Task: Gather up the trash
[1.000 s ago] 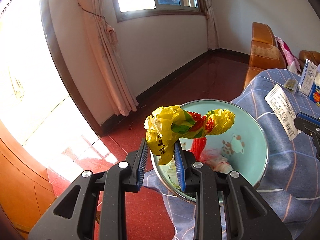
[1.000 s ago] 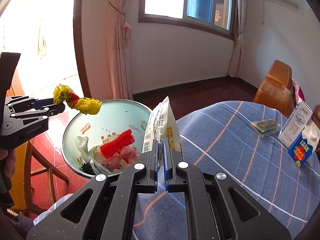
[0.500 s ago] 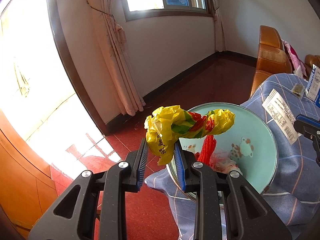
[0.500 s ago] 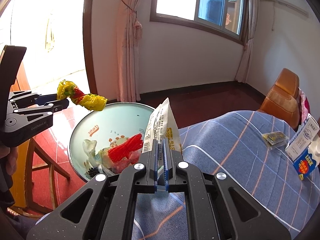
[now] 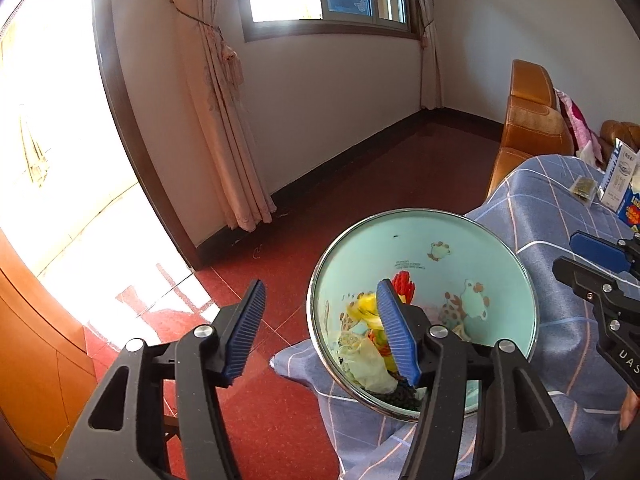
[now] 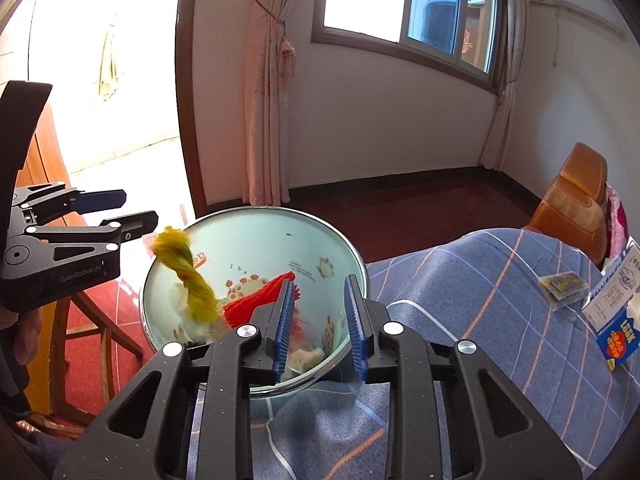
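- Crumpled yellow plastic wrapper with red and green patches: motion-blurred, mid-air over the basin's 9 o'clock side in right wrist view, clear of both grippers; in left wrist view seen as a yellow blur low in the basin, just at 9 o'clock of the left gripper's right finger.
- Round pale-turquoise enamel basin with cartoon animal prints and metal rim: sits on the table edge, overhanging the floor slightly.
- Inside basin: red ribbed plastic piece, whitish crumpled plastic, small dark bits at the 6 o'clock wall.
- Left gripper: jaws opening, roughly mid-spread, nothing between the blue ribbed pads; right finger over the basin's 9 o'clock rim, left finger over the floor.
- Right gripper: jaws opening, narrow gap, nothing gripped; tips over the basin's 5 o'clock rim.
- Blue plaid tablecloth with orange and white lines: covers the table under the basin.
- Small dark-yellow sachet at 3 o'clock of the basin, well apart; white-and-blue carton just beyond it.
- Orange leather sofa behind the table, red tile floor, pink curtain at 11 o'clock.
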`<state>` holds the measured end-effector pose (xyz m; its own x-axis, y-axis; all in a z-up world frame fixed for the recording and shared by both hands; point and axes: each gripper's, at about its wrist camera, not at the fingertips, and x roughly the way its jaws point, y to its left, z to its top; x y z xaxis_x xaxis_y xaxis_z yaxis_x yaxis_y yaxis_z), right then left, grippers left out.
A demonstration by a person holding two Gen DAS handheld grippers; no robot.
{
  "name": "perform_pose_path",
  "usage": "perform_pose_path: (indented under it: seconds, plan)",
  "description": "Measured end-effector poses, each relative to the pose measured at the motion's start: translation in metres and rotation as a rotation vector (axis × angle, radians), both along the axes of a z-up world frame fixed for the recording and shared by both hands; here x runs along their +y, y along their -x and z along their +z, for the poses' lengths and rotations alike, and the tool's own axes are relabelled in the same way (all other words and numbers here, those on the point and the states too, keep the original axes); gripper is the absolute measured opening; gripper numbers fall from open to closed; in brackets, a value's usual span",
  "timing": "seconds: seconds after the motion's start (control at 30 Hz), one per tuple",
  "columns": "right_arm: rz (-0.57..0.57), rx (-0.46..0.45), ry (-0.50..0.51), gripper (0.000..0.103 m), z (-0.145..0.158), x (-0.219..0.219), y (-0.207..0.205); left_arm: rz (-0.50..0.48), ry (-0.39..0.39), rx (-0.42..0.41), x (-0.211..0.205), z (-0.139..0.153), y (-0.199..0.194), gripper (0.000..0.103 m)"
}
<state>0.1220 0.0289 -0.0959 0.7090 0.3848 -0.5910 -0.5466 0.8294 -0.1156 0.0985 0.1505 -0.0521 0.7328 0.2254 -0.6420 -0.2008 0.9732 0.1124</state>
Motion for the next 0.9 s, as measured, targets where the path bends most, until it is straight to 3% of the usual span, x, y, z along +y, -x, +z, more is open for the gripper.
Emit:
perform_pose_path:
  seconds: [0.13,0.57,0.9]
  plan:
    - [-0.043,-0.004,-0.029,0.033,0.004,-0.016,0.005,0.008,0.019,-0.031,-0.001,0.005,0.005,0.075]
    - [-0.243,-0.099,-0.186,0.041,0.037,-0.094,0.051,-0.02,0.029,-0.132,-0.025,0.03,0.022,0.082]
    - [-0.279,-0.124,-0.206,0.042,0.039,-0.107,0.061,-0.025,0.024,-0.156,-0.027,0.037,0.027,0.085]
